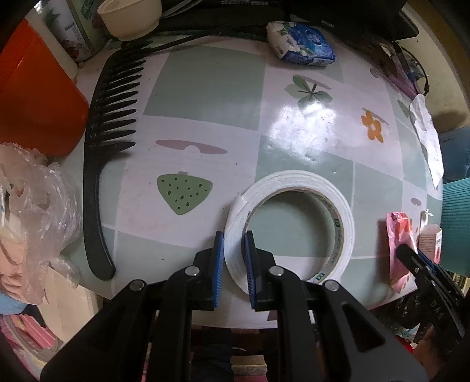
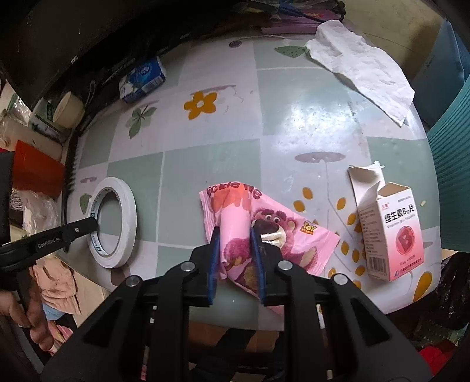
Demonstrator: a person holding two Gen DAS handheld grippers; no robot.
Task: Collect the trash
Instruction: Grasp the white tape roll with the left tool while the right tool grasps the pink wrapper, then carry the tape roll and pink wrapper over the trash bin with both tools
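My left gripper [image 1: 234, 235] is shut on the near rim of a white tape roll [image 1: 308, 182] that lies flat on the patterned table [image 1: 205, 88]; the roll also shows in the right wrist view [image 2: 129, 217]. My right gripper [image 2: 234, 230] is shut on a fold of a pink bear-print wrapper [image 2: 293, 241] lying near the table's front edge; the wrapper also shows in the left wrist view [image 1: 398, 235]. An open vitamin box [image 2: 393, 235] stands right of the wrapper. A crumpled white tissue [image 2: 361, 64] lies at the far right.
A black comb [image 1: 97, 176] lies along the left edge beside an orange container [image 1: 38, 102] and a clear plastic bag [image 1: 38, 205]. A blue tissue pack [image 1: 302, 44] and a cream cup [image 1: 129, 17] sit at the back. A blue-green bin [image 2: 452, 182] stands at right.
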